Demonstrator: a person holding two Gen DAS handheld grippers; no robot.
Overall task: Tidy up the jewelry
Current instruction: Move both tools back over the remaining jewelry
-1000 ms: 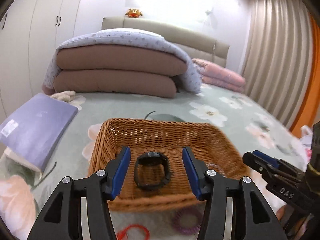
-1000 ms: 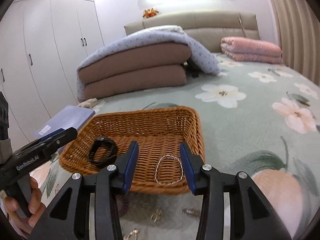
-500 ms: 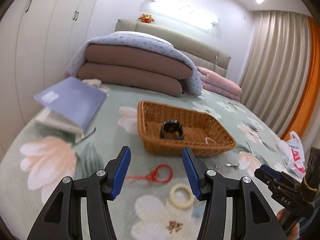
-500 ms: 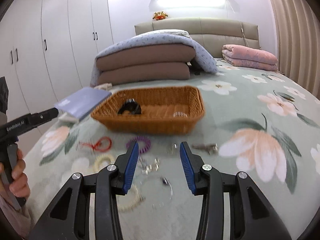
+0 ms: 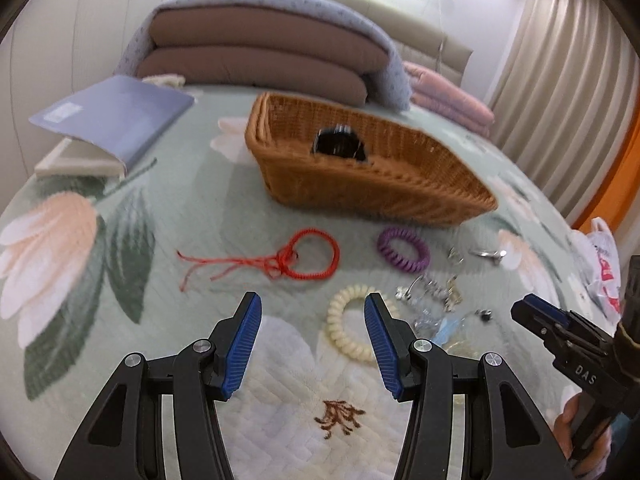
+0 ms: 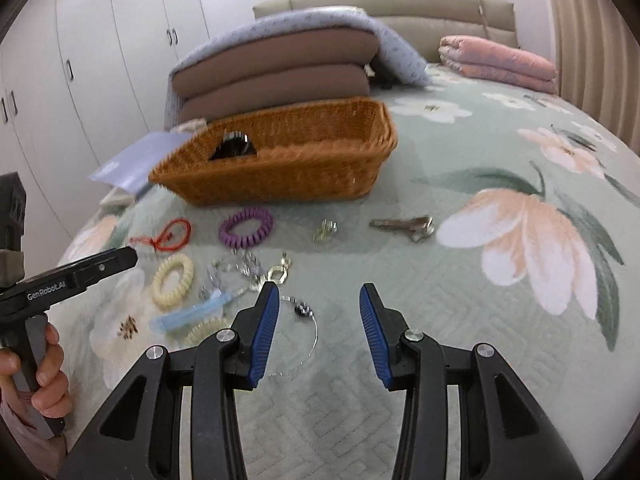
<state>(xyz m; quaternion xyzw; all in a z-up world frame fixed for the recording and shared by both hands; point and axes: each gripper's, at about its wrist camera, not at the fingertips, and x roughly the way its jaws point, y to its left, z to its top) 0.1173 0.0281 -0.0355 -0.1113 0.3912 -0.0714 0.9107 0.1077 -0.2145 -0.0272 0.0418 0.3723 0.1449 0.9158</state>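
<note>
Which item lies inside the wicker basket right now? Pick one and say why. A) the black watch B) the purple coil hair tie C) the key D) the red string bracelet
A: the black watch sits inside the wicker basket, while the purple coil hair tie, red string bracelet and key lie on the bedspread in front of it.

A brown wicker basket [image 6: 280, 168] sits on the bedspread, a black watch [image 6: 234, 148] leaning inside. In front lie a red cord bracelet [image 5: 304, 258], a purple coil band [image 5: 403, 249], a cream coil band [image 5: 352, 330] and a tangle of silver pieces [image 6: 244, 268].
</note>
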